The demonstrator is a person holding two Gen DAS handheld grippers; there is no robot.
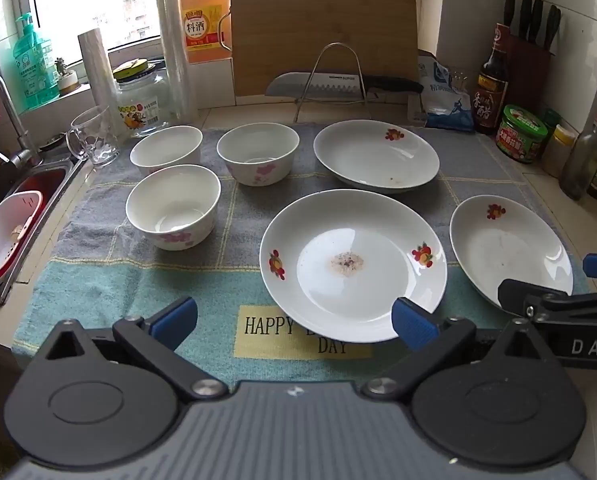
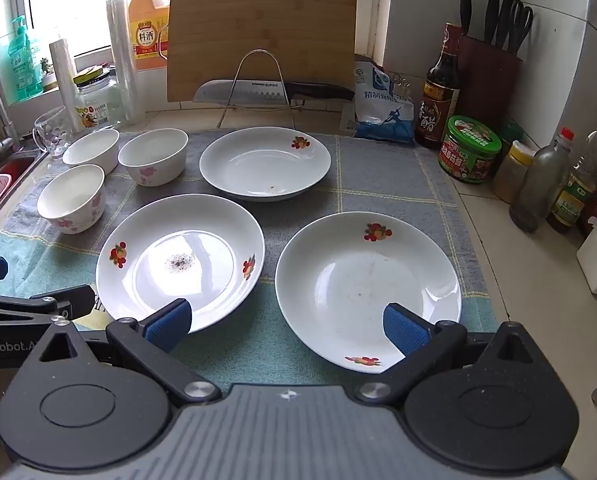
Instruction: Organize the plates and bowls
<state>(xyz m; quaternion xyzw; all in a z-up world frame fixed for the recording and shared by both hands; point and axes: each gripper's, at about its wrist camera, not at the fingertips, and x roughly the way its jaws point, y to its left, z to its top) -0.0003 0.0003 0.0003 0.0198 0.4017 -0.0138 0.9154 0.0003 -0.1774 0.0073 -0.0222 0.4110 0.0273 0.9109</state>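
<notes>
Three white plates with red fruit prints lie on a towel: a near-left plate (image 1: 352, 264) (image 2: 180, 260), a far plate (image 1: 376, 156) (image 2: 264, 162), and a right plate (image 1: 510, 248) (image 2: 366, 288). Three white bowls with pink flowers stand at the left: a near bowl (image 1: 173, 206) (image 2: 72, 198), a far-left bowl (image 1: 166, 150) (image 2: 91, 151) and a middle bowl (image 1: 257, 154) (image 2: 153, 156). My left gripper (image 1: 294, 320) is open and empty, low in front of the near-left plate. My right gripper (image 2: 286, 322) is open and empty, by the right plate's near rim.
The grey-and-teal towel (image 1: 138, 272) covers the counter. A sink (image 1: 22, 200) with a red-and-white basket is at the left, beside a glass mug (image 1: 92, 138). A cutting board (image 1: 322, 28), knife rack and bottles line the back. Jars and bottles (image 2: 538, 184) crowd the right side.
</notes>
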